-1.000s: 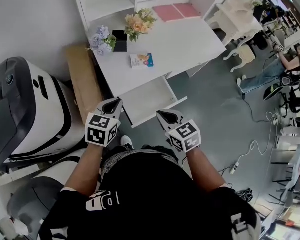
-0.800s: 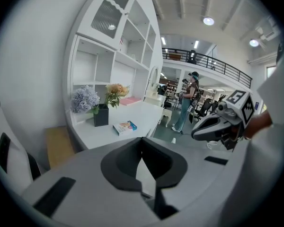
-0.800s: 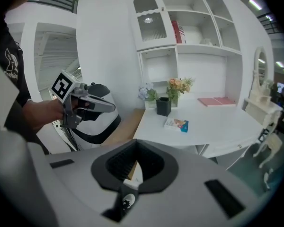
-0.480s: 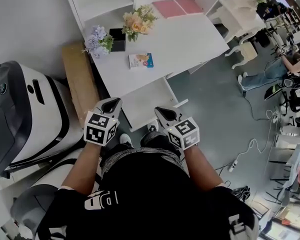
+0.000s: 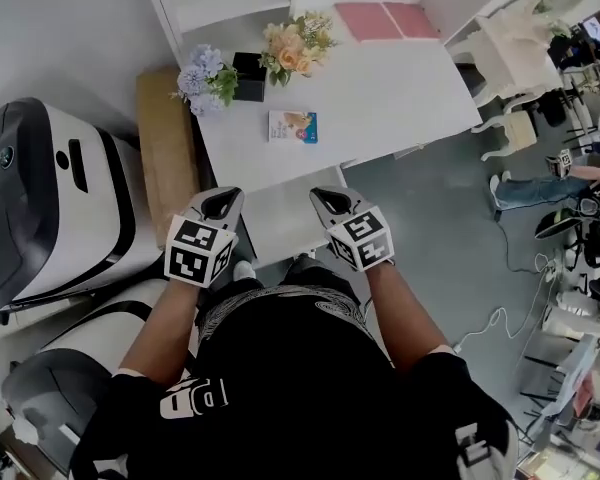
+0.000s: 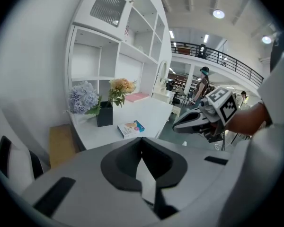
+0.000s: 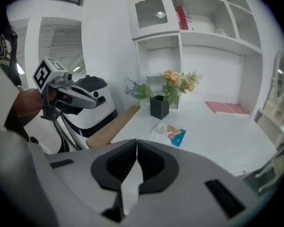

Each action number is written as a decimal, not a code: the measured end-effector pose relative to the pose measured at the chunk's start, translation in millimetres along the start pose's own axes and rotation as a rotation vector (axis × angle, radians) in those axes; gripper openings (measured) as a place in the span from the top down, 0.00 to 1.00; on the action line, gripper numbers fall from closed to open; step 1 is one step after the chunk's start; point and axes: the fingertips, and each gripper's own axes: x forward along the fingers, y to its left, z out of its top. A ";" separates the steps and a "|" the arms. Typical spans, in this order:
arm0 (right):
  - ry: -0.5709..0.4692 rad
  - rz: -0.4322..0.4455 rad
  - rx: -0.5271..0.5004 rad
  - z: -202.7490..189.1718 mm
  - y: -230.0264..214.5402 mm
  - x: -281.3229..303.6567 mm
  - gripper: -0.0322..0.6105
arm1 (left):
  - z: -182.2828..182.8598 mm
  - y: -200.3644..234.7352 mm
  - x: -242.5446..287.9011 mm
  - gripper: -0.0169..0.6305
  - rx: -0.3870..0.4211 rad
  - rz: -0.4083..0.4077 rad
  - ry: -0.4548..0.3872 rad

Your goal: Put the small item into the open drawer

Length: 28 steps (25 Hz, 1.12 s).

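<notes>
The small item, a flat white packet with a blue corner (image 5: 293, 126), lies on the white desk (image 5: 400, 93); it also shows in the left gripper view as the packet (image 6: 131, 128) and in the right gripper view as the packet (image 7: 169, 133). The open drawer (image 5: 280, 226) sticks out of the desk's near edge, between my two grippers. My left gripper (image 5: 223, 204) hovers at the drawer's left side, shut and empty. My right gripper (image 5: 330, 202) hovers at its right side, shut and empty. Both stay short of the packet.
A black pot (image 5: 248, 76) with purple flowers (image 5: 202, 76) and peach flowers (image 5: 295, 43) stands at the desk's back. Pink sheets (image 5: 385, 20) lie far right. A wooden bench (image 5: 165, 153) and a large black-and-white machine (image 5: 50, 208) stand left. A white chair (image 5: 510, 58) stands right.
Both grippers have come closer to the desk, and the drawer now lies between and partly under them. Their jaws stayed shut.
</notes>
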 end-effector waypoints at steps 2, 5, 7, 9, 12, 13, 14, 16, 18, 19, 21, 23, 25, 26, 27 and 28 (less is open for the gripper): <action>0.014 0.026 0.015 1.3 -12.6 14.4 0.92 | 0.5 2.7 -0.2 0.95 -0.015 0.017 0.003; 0.062 0.030 -0.064 2.5 -32.2 38.1 0.90 | 0.7 8.5 -3.1 0.95 -0.043 0.042 -0.001; 0.091 0.033 -0.148 6.3 -42.3 54.2 0.87 | -0.8 13.5 -5.0 0.95 -0.065 0.061 -0.004; 0.113 0.054 -0.220 11.6 -49.8 71.3 0.85 | -3.9 18.8 -5.9 0.95 -0.089 0.082 -0.005; 0.170 0.086 -0.330 17.1 -60.6 97.7 0.79 | -9.2 24.8 -6.6 0.95 -0.124 0.113 -0.003; 0.192 0.089 -0.375 18.8 -64.9 106.3 0.76 | -10.1 26.1 -7.4 0.95 -0.134 0.122 -0.004; 0.213 0.089 -0.424 20.6 -69.1 114.2 0.74 | -10.5 27.1 -8.6 0.95 -0.144 0.130 -0.006; 0.252 0.093 -0.520 23.8 -75.1 128.3 0.69 | -11.2 28.4 -11.0 0.95 -0.160 0.145 -0.011; 0.279 0.112 -0.600 25.0 -78.6 142.4 0.63 | -13.0 29.6 -13.0 0.95 -0.173 0.158 -0.011; 0.290 0.124 -0.636 25.1 -80.3 149.7 0.61 | -14.1 30.2 -14.0 0.95 -0.181 0.165 -0.011; 0.321 0.152 -0.691 24.1 -85.0 164.2 0.58 | -15.7 31.7 -16.7 0.95 -0.195 0.178 -0.011; 0.359 0.188 -0.724 22.5 -90.1 177.8 0.54 | -16.6 33.5 -19.3 0.95 -0.209 0.190 -0.013; 0.402 0.223 -0.749 18.8 -94.8 190.1 0.50 | -18.9 34.9 -21.5 0.95 -0.225 0.205 -0.015; 0.425 0.239 -0.762 15.9 -97.1 195.7 0.47 | -20.6 35.5 -22.2 0.95 -0.234 0.213 -0.015; 0.447 0.252 -0.775 13.0 -99.2 200.8 0.44 | -22.4 35.8 -22.8 0.95 -0.244 0.220 -0.014; 0.467 0.263 -0.788 10.3 -101.0 205.3 0.42 | -24.0 36.0 -23.3 0.95 -0.252 0.225 -0.014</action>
